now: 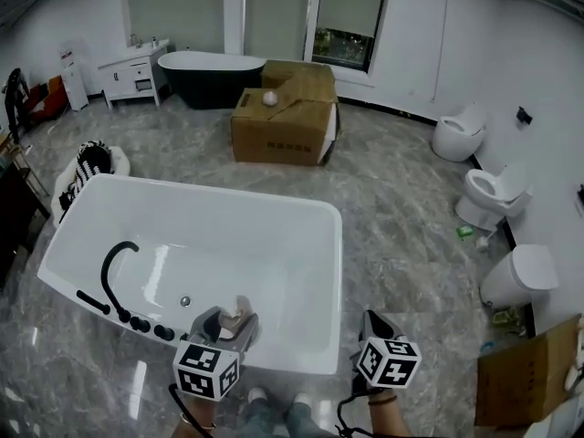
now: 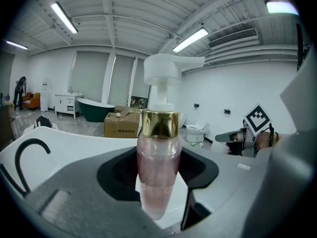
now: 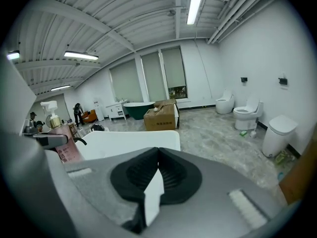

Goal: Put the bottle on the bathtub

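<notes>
Left gripper (image 1: 230,320) pinches the pink translucent pump bottle (image 2: 158,167) mid-body by the white bathtub's (image 1: 274,359) near rim; probably light, slick, top-heavy; right gripper (image 1: 373,321) closed, empty.

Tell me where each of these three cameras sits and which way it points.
Head view: on the person's head, looking steeply down at the white bathtub; shows the left gripper, right gripper and legs.
Left gripper view: on the left gripper, looking along its grey jaws, shut on the pink bottle.
Right gripper view: on the right gripper, looking along its closed, empty jaws over the white bathtub toward the toilets.
Shared: both gripper views show the cardboard box, and each catches the other gripper.
</notes>
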The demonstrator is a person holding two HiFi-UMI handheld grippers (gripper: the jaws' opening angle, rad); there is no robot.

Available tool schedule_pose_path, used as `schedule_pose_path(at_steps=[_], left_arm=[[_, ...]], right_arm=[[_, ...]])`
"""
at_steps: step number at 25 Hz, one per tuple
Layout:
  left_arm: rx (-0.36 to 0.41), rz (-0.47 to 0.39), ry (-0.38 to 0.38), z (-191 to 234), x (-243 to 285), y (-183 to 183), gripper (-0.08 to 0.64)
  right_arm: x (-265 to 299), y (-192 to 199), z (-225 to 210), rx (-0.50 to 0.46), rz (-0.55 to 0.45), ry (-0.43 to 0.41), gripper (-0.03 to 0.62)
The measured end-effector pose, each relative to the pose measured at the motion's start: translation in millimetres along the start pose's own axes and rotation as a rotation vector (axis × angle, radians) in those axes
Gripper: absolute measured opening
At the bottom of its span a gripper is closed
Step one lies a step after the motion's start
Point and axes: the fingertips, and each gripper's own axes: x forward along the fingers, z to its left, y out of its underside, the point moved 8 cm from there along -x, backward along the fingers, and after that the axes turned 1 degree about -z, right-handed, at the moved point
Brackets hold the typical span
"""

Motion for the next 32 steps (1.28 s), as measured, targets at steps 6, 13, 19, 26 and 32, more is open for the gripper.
schedule_pose_path(at_steps=[6,13,19,26,32], left_arm=[[-0.018,0.061,0.009,-6.5,10.7,29.2,0.227],[-0.032,0.107,-0.004,-15.3,30.0,70.5,0.227],[-0.022,0.156,-0.002,-23.9,38.4,112.6,0.227],[-0.077,0.167,-0.040,-32.7,35.4,148.5,0.227],[-0.092,0.182,-0.057,-37.0,29.4,166.4,0.227]], right_arm=[[1.8,23.9,-14.7,0.006,0.061,0.014,0.002],[23.4,63.9,-37.9,0.012,0.152,0.012,0.003],[52.7,94.6,-40.9,-0.003,0.215,-0.029,0.003],[82.1,112.5,-38.0,-0.026,0.258,-0.075,0.003],[93.6,119.0,-35.6,-0.054,0.278,-0.097,0.003]])
